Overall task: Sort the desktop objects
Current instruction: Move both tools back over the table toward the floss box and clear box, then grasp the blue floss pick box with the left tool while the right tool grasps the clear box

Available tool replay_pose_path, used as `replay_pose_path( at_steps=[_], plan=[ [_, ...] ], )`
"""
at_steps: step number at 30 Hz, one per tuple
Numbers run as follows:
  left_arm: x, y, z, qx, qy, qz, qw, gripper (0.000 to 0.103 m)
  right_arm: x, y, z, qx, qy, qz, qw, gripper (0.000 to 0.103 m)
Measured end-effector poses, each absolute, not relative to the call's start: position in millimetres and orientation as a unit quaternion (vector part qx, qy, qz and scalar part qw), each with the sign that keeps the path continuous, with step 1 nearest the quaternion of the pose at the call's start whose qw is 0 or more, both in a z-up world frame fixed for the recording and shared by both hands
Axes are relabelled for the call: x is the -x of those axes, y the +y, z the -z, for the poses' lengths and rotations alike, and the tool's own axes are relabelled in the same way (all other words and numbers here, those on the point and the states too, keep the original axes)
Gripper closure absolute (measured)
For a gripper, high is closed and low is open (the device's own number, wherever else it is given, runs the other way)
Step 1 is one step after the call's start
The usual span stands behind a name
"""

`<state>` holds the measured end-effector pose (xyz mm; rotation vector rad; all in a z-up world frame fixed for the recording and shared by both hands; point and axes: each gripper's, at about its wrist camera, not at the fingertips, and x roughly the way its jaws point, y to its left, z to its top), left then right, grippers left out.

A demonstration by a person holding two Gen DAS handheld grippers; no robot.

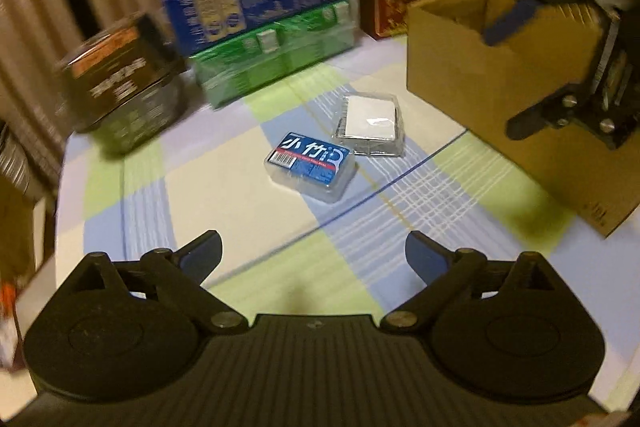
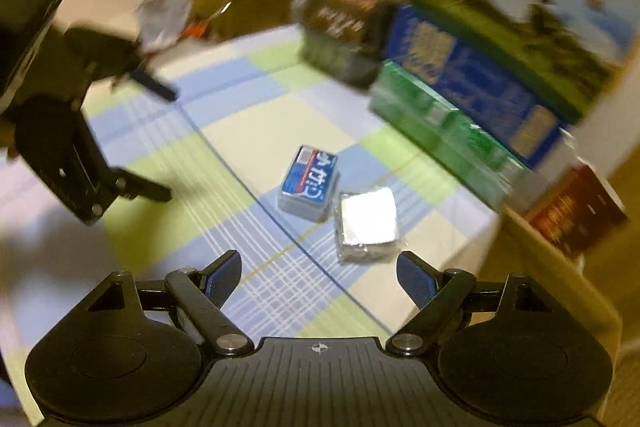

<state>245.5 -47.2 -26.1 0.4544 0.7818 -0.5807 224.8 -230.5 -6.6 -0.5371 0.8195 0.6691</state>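
Desk (image 1: 224,163): covered by a checked cloth of blue, green and cream squares; both views are motion-blurred.
Far edge: stacked blue and green cartons (image 1: 264,27) and a dark box (image 1: 124,83) to their left.
Cardboard box (image 1: 480,67): open-topped, far right on the desk.
Blue-labelled plastic case (image 1: 310,165): lying flat mid-desk.
Clear case with white card (image 1: 370,125): just beside the blue one, on its far right.
Left gripper (image 1: 314,259): jaws wide apart, holding nothing, near side of both cases.
Right gripper (image 2: 318,277): jaws spread wide, empty, near the clear case.
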Motion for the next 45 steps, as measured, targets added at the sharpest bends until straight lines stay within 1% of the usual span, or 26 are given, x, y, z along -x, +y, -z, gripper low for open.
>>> replay_pose_path(
  at_steps=[5,8,10,12,18,24,28,30,31,33,34,35,38,39,45],
  plan=[
    [-287,-57,54,-0.265,0.376,0.316,0.83,0.002,-278,-210,35,0.313,0.418,-0.322,0.79,0.02],
    [-311,-61,67,-0.267,0.379,0.331,0.822,0.002,-309,-205,49,0.316,0.444,-0.317,0.777,0.019],
    [-327,-67,71,-0.267,0.381,0.34,0.817,0.002,-324,-200,56,0.322,0.454,-0.318,0.767,0.013],
    [-342,-71,74,-0.262,0.379,0.356,0.813,0.002,-337,-195,63,0.332,0.462,-0.322,0.756,0.011],
    [-375,-86,82,-0.257,0.382,0.376,0.804,0.002,-361,-183,86,0.357,0.483,-0.328,0.73,0.011],
    [-385,-100,101,-0.292,0.377,0.395,0.785,0.002,-373,-177,107,0.374,0.51,-0.324,0.704,0.011],
    [-391,-103,105,-0.29,0.37,0.407,0.784,0.002,-380,-174,108,0.373,0.513,-0.321,0.703,0.011],
    [-393,-105,106,-0.291,0.369,0.409,0.782,0.004,-385,-174,113,0.371,0.52,-0.317,0.701,0.011],
    [-394,-105,107,-0.292,0.37,0.411,0.78,0.008,-386,-173,115,0.371,0.522,-0.319,0.699,0.011],
    [-396,-104,107,-0.285,0.374,0.413,0.78,0.012,-387,-171,119,0.37,0.524,-0.321,0.697,0.011],
    [-396,-103,107,-0.279,0.375,0.416,0.78,0.017,-388,-170,120,0.368,0.525,-0.323,0.696,0.011],
    [-394,-102,106,-0.275,0.375,0.416,0.781,0.017,-388,-170,122,0.365,0.526,-0.322,0.697,0.011],
    [-389,-94,106,-0.271,0.375,0.413,0.785,0.017,-389,-170,123,0.35,0.532,-0.321,0.701,0.029],
    [-387,-90,106,-0.268,0.376,0.41,0.786,0.017,-390,-171,120,0.34,0.532,-0.319,0.707,0.043],
    [-363,-72,104,-0.261,0.388,0.389,0.793,0.018,-381,-174,110,0.331,0.541,-0.31,0.708,0.045]
  ],
)
